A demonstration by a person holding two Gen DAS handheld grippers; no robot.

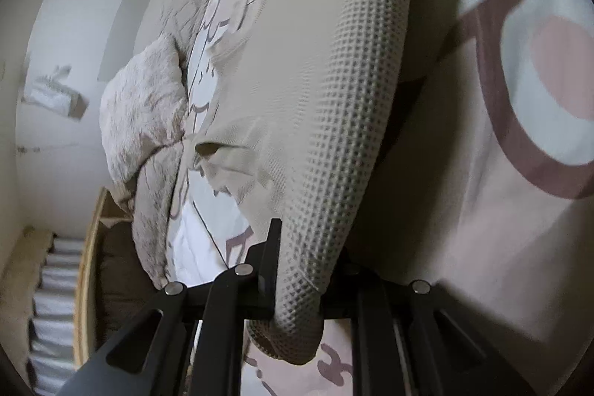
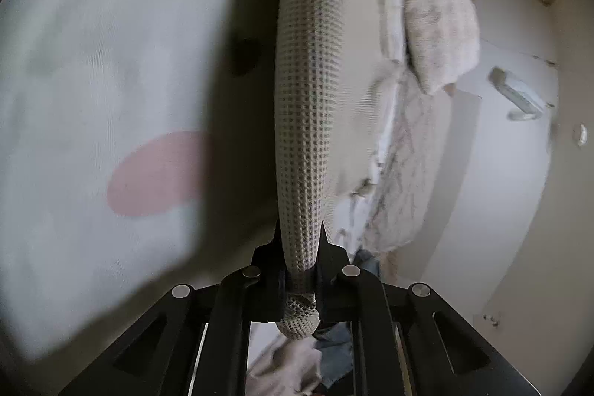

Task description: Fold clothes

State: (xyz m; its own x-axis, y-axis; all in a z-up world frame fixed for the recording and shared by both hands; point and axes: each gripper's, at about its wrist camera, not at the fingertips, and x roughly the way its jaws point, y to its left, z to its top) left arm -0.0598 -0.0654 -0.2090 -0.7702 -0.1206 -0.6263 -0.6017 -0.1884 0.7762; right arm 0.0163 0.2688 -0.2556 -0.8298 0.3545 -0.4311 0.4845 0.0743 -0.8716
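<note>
Waffle-knit garment [image 1: 334, 121] held up between both grippers, over the printed bedspread [image 1: 538, 69]

Left gripper [image 1: 297, 288] and right gripper [image 2: 300, 270] each pinch an edge, jaws narrow — cloth running off toward twelve o'clock; fluffy pillows [image 1: 144, 110] lie beyond. Best keep both pinches firm and the edge level and taut — then lay it flat

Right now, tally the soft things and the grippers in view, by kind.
Grippers: 2, left gripper and right gripper, both shut on the garment.
Waffle-knit beige garment: 1.
Fluffy pillow: 1.
Printed bedsheet: 1.
Total: 5.
</note>
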